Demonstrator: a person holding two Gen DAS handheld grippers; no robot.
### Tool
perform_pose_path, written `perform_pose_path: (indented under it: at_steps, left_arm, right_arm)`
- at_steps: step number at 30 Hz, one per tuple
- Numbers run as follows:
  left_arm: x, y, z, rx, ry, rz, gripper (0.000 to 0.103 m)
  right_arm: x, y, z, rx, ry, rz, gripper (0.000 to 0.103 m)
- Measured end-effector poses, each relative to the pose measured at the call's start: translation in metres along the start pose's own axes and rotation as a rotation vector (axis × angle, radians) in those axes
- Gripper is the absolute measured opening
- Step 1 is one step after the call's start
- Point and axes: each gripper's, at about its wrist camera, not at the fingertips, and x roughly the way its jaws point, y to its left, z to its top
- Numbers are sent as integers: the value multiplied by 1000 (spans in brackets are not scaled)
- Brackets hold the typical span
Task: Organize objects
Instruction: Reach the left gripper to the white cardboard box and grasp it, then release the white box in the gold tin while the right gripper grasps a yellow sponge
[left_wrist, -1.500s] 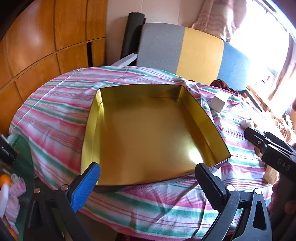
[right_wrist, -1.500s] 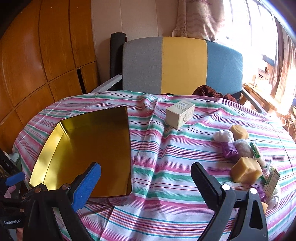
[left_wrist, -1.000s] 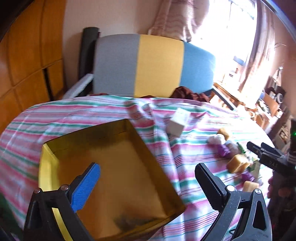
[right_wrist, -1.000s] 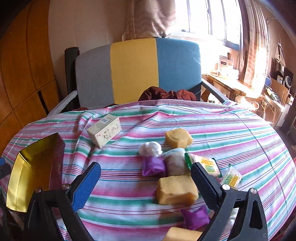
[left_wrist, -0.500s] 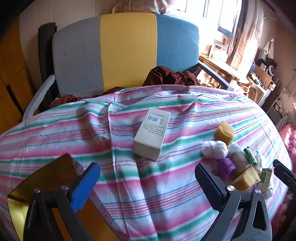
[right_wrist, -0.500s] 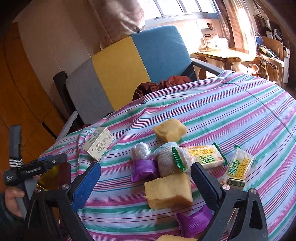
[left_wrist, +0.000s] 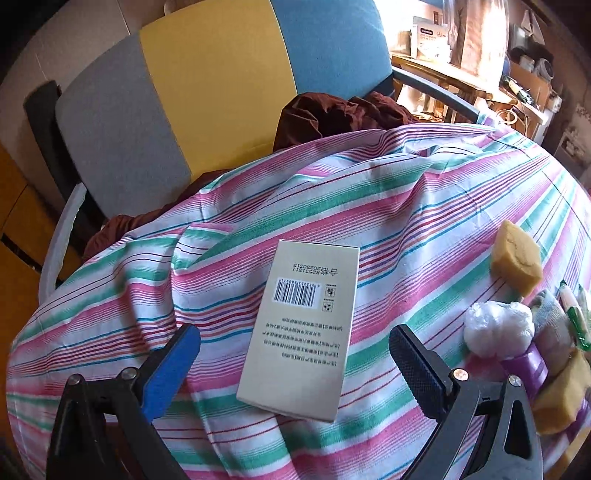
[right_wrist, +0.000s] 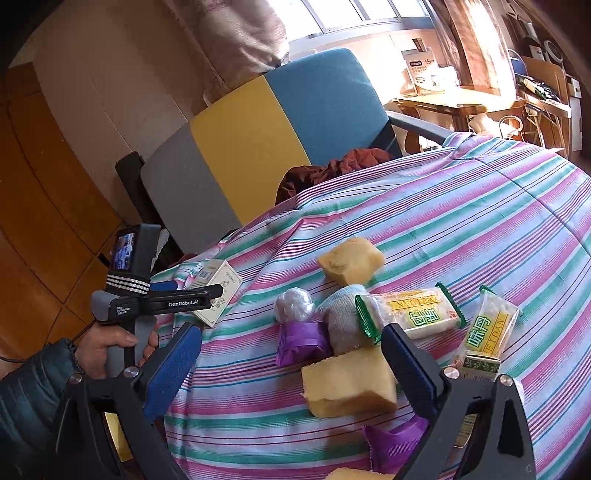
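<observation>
Because the left tool (left_wrist: 294, 356) stands wide with the cream carton (left_wrist: 301, 328) lying flat between its two fingers and neither pad touching it, the main hazard is an off-centre closure. The jaws have just been narrowing slightly. The carton lies at a slant to the fingers, so one pad would likely meet a corner first and spin or push the carton across the loose, wrinkled striped cloth (left_wrist: 424, 206) covering the counter. A fold of cloth beside the blue finger (left_wrist: 173, 363) could also be pinched together with the carton.

The right tool (right_wrist: 291, 363) is likewise wide and empty, poised over a yellow sponge block (right_wrist: 349, 380); closing there may drag the adjacent purple packet (right_wrist: 301, 341).

The carton is a slim rectangular box, barcode face up, small print below, edges crisp and undented. It rests on the cloth, well apart from the sponge, white ball (left_wrist: 496, 326) and wrapped snacks clustered further right.
</observation>
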Motion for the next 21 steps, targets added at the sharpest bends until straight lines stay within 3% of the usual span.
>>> perform_pose_path:
  at_steps: [2, 7, 11, 21]
  left_arm:
    - [8, 0, 0, -5, 23, -15, 53]
    - [-13, -12, -21, -4, -31, -54, 51]
    - [-41, -19, -44, -62, -50, -94, 51]
    - [-110, -45, -121, -95, -94, -154, 51]
  right_arm:
    - [0, -4, 1, 12, -3, -8, 100]
    - [-2, -10, 3, 41, -16, -17, 100]
    - [-2, -11, 3, 45, -13, -26, 100]
    - [4, -26, 4, 102, 13, -57, 100]
